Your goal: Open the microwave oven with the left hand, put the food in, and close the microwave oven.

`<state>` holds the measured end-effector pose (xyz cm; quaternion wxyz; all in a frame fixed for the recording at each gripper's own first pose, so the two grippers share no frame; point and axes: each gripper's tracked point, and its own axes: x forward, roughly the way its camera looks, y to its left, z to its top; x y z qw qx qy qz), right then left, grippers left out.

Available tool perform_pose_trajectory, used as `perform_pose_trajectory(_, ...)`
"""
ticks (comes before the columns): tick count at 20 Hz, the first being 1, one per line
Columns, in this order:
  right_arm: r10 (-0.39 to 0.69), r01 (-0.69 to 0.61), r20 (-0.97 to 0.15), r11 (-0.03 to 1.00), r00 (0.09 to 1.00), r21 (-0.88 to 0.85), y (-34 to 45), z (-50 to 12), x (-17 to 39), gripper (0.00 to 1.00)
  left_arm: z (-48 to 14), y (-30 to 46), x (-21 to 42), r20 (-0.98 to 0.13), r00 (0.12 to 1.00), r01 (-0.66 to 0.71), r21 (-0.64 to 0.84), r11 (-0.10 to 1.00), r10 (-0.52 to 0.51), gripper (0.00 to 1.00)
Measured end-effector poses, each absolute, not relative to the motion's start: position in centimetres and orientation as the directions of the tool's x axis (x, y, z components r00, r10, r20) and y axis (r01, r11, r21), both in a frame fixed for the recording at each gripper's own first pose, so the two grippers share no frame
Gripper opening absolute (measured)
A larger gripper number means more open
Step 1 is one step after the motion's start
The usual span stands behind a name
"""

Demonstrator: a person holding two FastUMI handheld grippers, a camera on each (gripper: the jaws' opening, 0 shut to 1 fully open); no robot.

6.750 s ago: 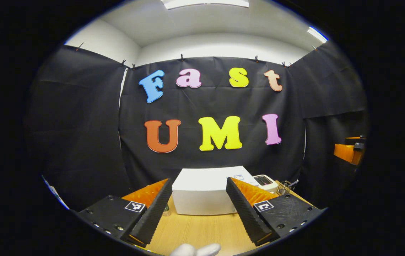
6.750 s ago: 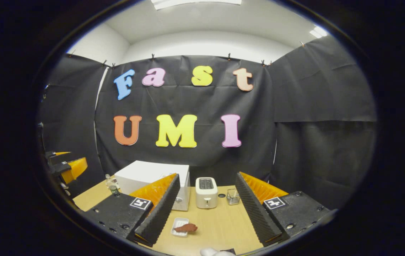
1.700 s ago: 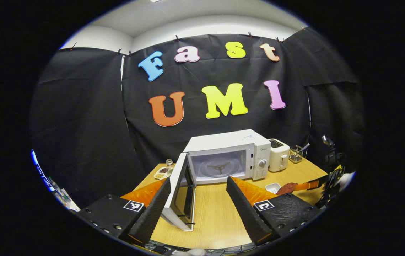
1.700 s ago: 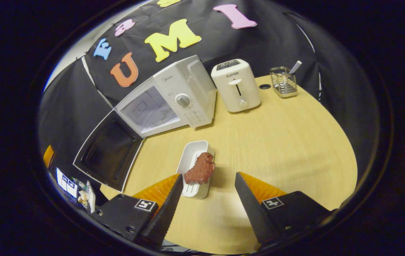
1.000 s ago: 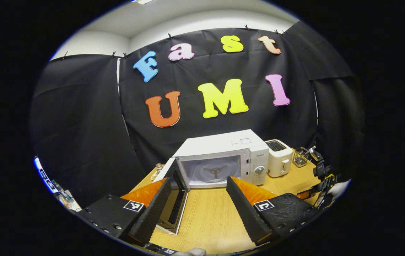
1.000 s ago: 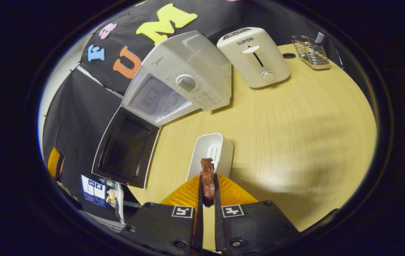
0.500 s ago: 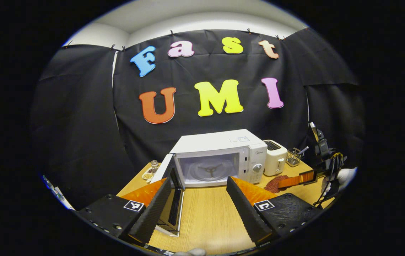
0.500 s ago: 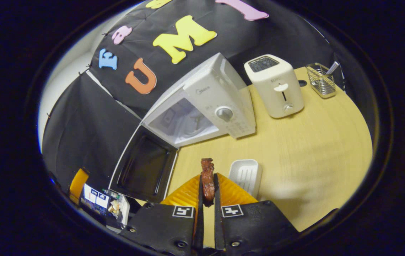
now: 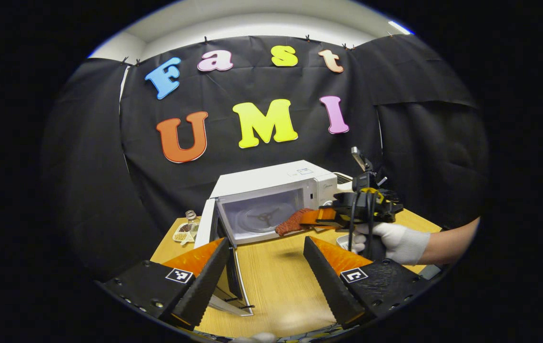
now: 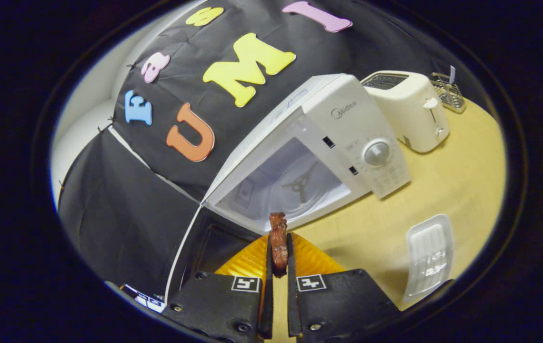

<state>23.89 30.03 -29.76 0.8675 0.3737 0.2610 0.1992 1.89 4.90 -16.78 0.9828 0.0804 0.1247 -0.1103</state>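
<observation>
The right tool [image 10: 277, 267] is clamped tight on a reddish-brown slab of meat [image 10: 278, 238], pinching it near one end so the rest juts forward, just in front of the microwave oven [image 10: 319, 152] and level with its open cavity. The meat looks soft, light and perhaps slick, so a firm pinch well in from its edge seems wise. The left tool [image 9: 264, 274] hangs spread wide and empty, in front of the microwave beside its swung-out door [image 9: 233, 267]. Right of the microwave on the pale wooden surface [image 10: 462, 171] stand a white toaster [image 10: 407, 109] and an empty white tray [image 10: 427, 257]; black cloth walls the booth behind it.
</observation>
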Motion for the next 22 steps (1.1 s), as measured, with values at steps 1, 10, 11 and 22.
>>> perform_pose_trajectory(1, 0.531, -0.134, -0.284, 0.616, 0.798, 0.776, 31.4, -29.9, 24.7, 0.15, -17.1, 5.3, 1.8, -0.268, 0.942, 0.241, 0.129, 0.962, -0.2, 0.96)
perform_pose_trajectory(10, 0.321, 0.058, -0.218, 0.441, 0.922, 0.896, 38.1, -34.0, 34.8, 0.15, -19.4, 10.5, 1.3, -0.311, 0.937, 0.204, 0.116, 0.972, -0.159, 0.96)
perform_pose_trajectory(11, 0.3, 0.081, -0.226, 0.429, 0.927, 0.9, 38.4, -34.4, 35.8, 0.15, -19.7, 11.0, 1.4, -0.316, 0.936, 0.2, 0.119, 0.973, -0.154, 0.96)
perform_pose_trajectory(22, 0.124, 0.136, -0.218, 0.47, 0.968, 0.872, 37.9, -37.7, 42.2, 0.15, -19.2, 14.0, 3.7, -0.269, 0.954, 0.182, 0.168, 0.969, -0.133, 0.96)
